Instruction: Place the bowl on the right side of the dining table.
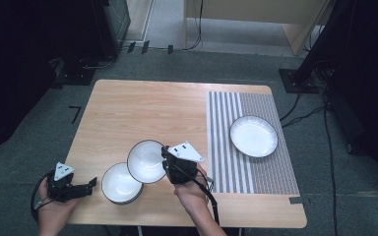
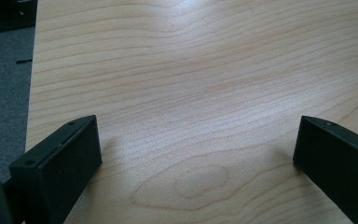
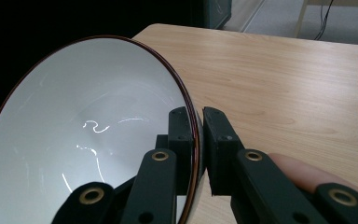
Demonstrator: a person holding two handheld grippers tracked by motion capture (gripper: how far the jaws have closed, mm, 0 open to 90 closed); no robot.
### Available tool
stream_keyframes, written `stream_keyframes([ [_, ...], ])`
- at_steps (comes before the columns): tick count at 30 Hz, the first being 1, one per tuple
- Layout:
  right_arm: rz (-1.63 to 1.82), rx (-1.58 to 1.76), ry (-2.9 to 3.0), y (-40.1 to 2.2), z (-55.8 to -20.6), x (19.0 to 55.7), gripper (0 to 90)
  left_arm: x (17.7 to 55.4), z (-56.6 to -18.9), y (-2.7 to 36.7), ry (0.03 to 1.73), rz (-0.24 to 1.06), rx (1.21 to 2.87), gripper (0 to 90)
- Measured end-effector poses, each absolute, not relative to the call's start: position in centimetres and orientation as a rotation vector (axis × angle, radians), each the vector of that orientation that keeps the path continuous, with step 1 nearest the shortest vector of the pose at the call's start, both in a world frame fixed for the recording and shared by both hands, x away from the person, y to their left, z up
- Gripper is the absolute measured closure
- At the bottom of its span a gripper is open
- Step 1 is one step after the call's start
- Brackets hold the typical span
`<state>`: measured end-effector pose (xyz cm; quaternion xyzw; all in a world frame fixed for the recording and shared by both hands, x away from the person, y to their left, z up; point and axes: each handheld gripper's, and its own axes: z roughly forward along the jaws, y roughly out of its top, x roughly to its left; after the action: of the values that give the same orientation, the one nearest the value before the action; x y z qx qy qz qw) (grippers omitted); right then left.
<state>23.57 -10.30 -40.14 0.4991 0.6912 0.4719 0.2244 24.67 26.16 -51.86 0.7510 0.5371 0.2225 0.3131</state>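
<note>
Bowl [image 1: 146,161] is pinched at its rim by the right gripper [image 1: 166,158], one jaw inside, one outside, and sits lifted and tilted beside a second bowl [image 1: 121,183] on the table [image 1: 142,108]. Left gripper [image 1: 89,185] hangs wide apart, holding nothing. Advised: keep the rim grip firm and level the bowl before travel. Both bowls and the plate [image 1: 253,136] on the striped mat [image 1: 270,167] appear empty.

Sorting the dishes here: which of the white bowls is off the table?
The bowl clamped by its rim in the right gripper, tilted. The other bowl sits on the table.
</note>
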Motion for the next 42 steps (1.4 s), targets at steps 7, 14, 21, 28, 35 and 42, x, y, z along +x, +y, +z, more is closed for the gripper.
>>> stream_keyframes([
  [7,1.299,1.389,1.893,-10.8,-40.1,23.6,83.8,24.6,-51.8,26.3,1.415,0.599,1.97,5.1],
  [14,1.29,1.402,1.88,-11.2,-40.1,23.6,83.8,24.6,-51.8,26.3,1.414,0.598,1.971,5.1],
  [21,1.288,1.403,1.873,-11.6,-40.2,23.6,83.8,24.6,-51.8,26.4,1.413,0.587,1.965,4.9],
  [28,1.283,1.414,1.869,-12.0,-40.3,23.7,83.8,24.6,-51.8,26.2,1.403,0.573,1.979,1.6],
  [35,1.283,1.42,1.868,-12.2,-40.6,23.7,83.7,24.6,-51.8,26.2,1.397,0.569,1.992,0.0],
  [42,1.273,1.427,1.866,-12.3,-40.8,23.8,83.7,24.6,-51.9,26.1,1.396,0.577,1.996,0.0],
])
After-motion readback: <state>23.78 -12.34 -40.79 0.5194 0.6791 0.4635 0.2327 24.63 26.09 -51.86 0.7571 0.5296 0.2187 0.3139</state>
